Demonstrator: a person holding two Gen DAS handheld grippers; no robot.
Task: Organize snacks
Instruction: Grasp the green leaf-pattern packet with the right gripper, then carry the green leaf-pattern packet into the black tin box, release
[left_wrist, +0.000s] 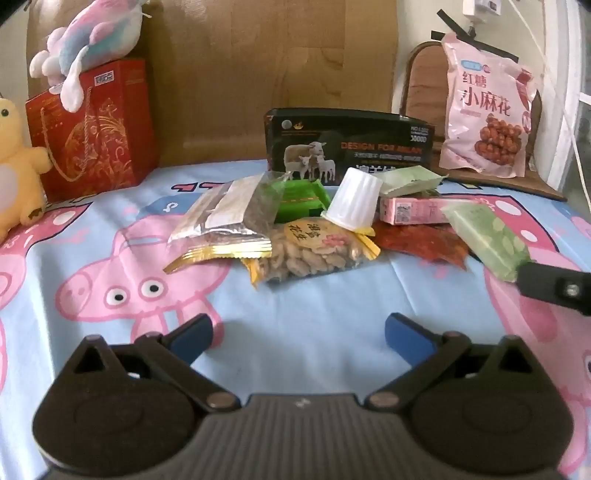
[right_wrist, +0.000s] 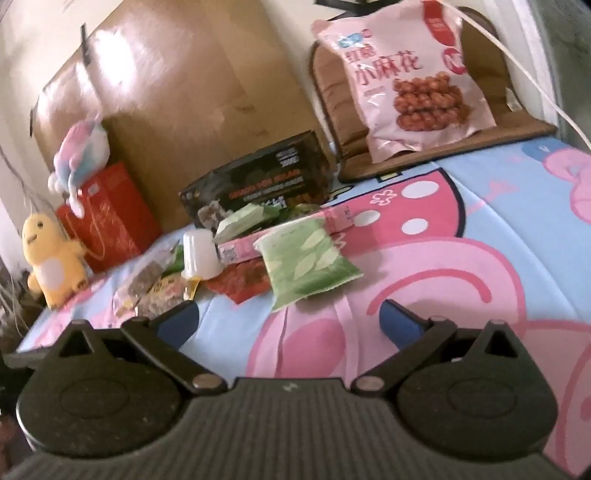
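we see snack pile (left_wrist: 314, 225) just ahead of left gripper (left_wrist: 299, 334) & right gripper (right_wrist: 288, 319), both spread wide, empty.

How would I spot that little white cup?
Find the black box with sheep at the back of the cartoon-pig cloth. Just before it, topping the snack pile, the white ribbed cup sits upside down, the only rigid item among flat packets.

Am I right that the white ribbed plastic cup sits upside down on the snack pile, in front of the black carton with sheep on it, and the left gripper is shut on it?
Not quite: the left gripper is open and empty, short of the pile. The left wrist view shows the white ribbed plastic cup upside down before the black carton with sheep, as you said.
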